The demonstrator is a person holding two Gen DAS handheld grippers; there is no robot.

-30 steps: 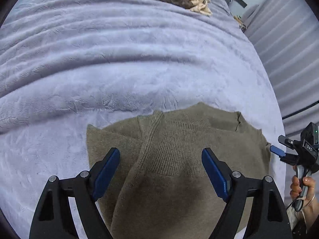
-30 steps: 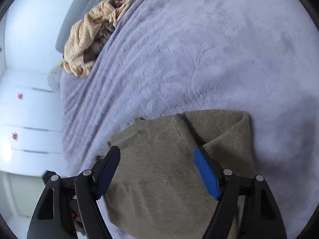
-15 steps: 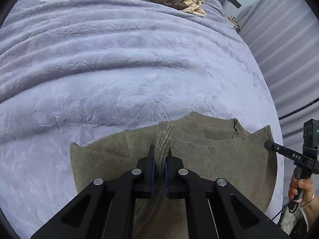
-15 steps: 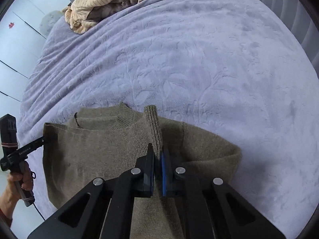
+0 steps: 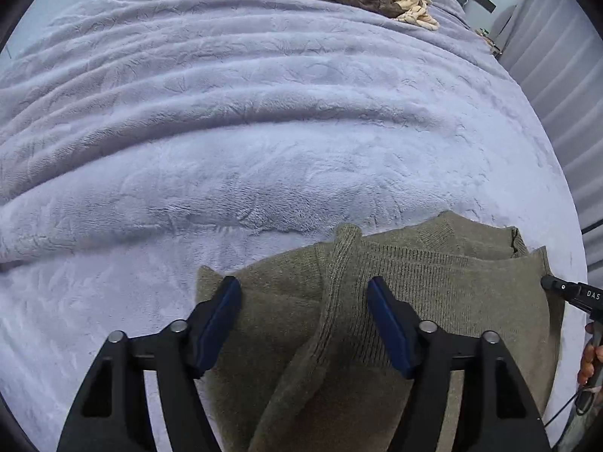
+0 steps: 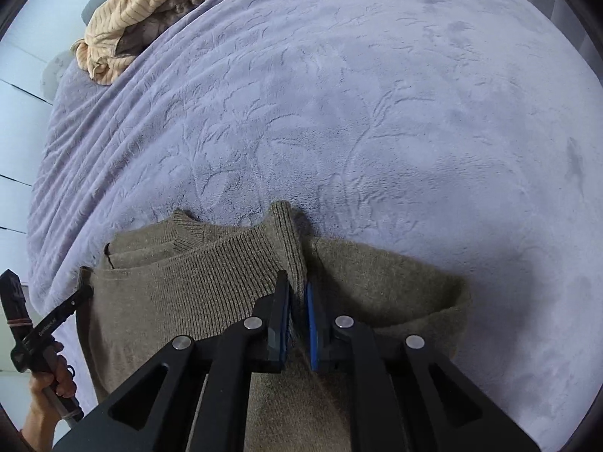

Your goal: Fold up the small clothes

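An olive-green knitted sweater (image 5: 433,293) lies partly folded on a bed covered with a lilac plush blanket (image 5: 264,132), close to the near edge of the bed. A ribbed cuff or sleeve end stands up in a narrow ridge on top of it.

The left tool (image 5: 304,293) hangs over the sweater with its blue pads spread wide; its jaws have just been opening, and the ribbed ridge runs between them untouched by either pad. The right tool (image 6: 297,301) has its jaws nearly together, having just eased apart a little, with the ribbed ridge pinched between the pads.

In the right wrist view, a hand (image 6: 52,384) grips the handle of the left tool at the sweater's left edge.

At the far end of the bed sits a heap of clothes (image 6: 139,15), cream striped cloth tangled with something grey-brown, well apart from the sweater.
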